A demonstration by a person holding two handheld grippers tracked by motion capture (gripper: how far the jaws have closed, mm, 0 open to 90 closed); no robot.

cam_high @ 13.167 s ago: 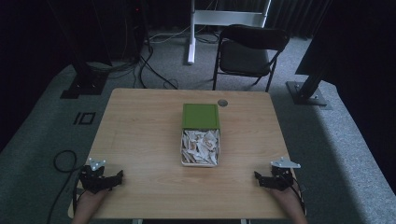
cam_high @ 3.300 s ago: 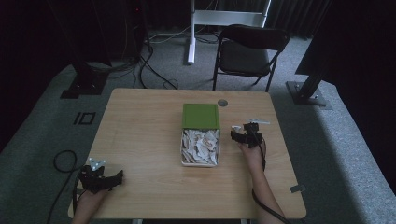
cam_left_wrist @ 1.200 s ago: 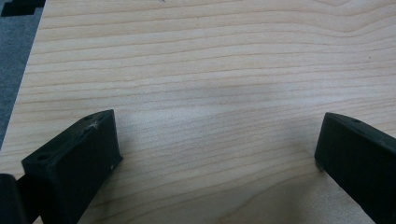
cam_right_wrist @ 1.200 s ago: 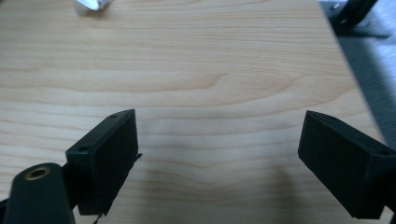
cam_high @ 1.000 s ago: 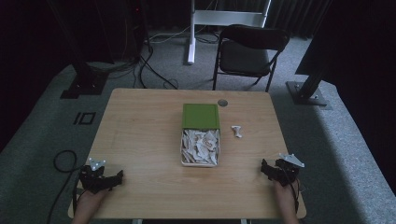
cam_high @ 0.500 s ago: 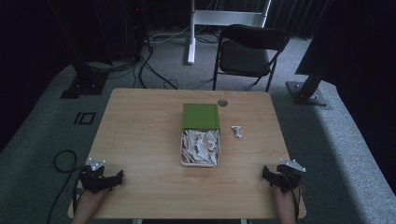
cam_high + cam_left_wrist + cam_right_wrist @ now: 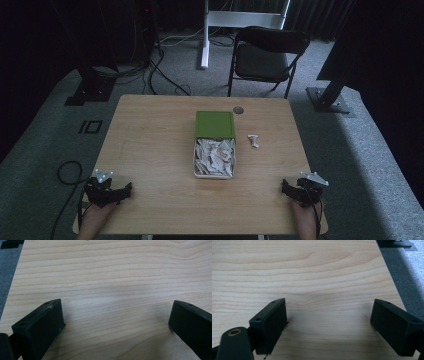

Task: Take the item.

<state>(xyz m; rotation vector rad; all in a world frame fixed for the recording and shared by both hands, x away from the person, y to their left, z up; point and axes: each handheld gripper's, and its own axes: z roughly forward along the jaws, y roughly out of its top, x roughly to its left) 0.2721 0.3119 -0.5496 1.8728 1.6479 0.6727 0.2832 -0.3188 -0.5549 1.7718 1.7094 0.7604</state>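
Small white crumpled paper scrap (image 7: 254,141) lies on wooden counter (image 7: 150,150), just right of open green box w/ scraps (image 7: 214,150). Prob. light, soft; pinch mid-body. Left hand-held gripper (image 7: 107,191) and right hand-held gripper (image 7: 301,190) both wide apart, empty, at near edge.

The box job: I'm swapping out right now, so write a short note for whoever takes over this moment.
Left gripper: open, holding nothing, at the near left corner of the table.
Right gripper: open, holding nothing, at the near right corner.
Box: mid-table, full of white pieces, its green lid lying open behind it.
Done: one white piece lies on the table just right of the box.
Left: probably taking out more pieces; the box looks far from empty.
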